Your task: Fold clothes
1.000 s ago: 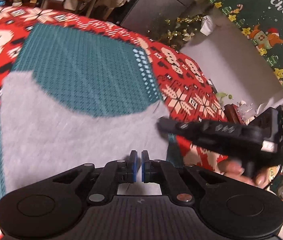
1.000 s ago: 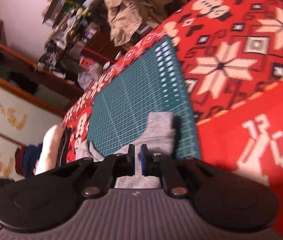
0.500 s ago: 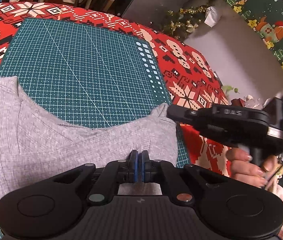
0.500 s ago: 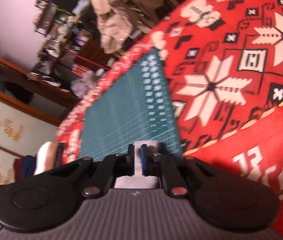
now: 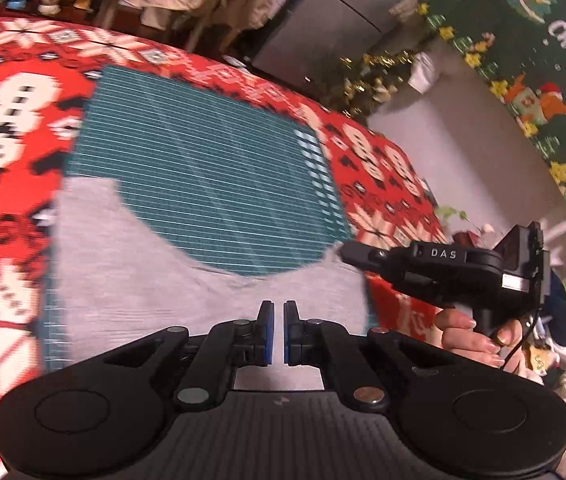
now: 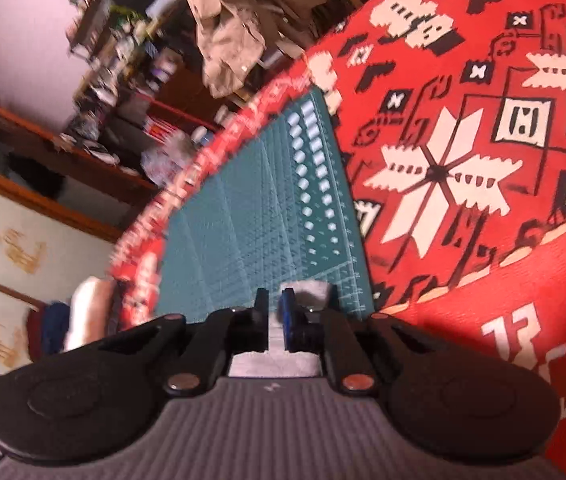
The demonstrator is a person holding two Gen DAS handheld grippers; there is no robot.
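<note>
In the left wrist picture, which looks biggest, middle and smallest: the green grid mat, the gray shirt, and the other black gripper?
1. Green grid mat and gray shirt: these two look about alike, and the shirt hides part of the mat, so no firm order.
2. Right gripper: plainly the smallest, though its nearness to the camera makes real size unsure.

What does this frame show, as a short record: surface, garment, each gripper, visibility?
surface: green cutting mat on a red patterned tablecloth
garment: grey garment lying across the mat's near edge
left gripper: shut on the grey garment's near edge
right gripper: shut on a corner of the grey garment; also seen from the left wrist view, held by a hand
visibility: both views motion-blurred
</note>
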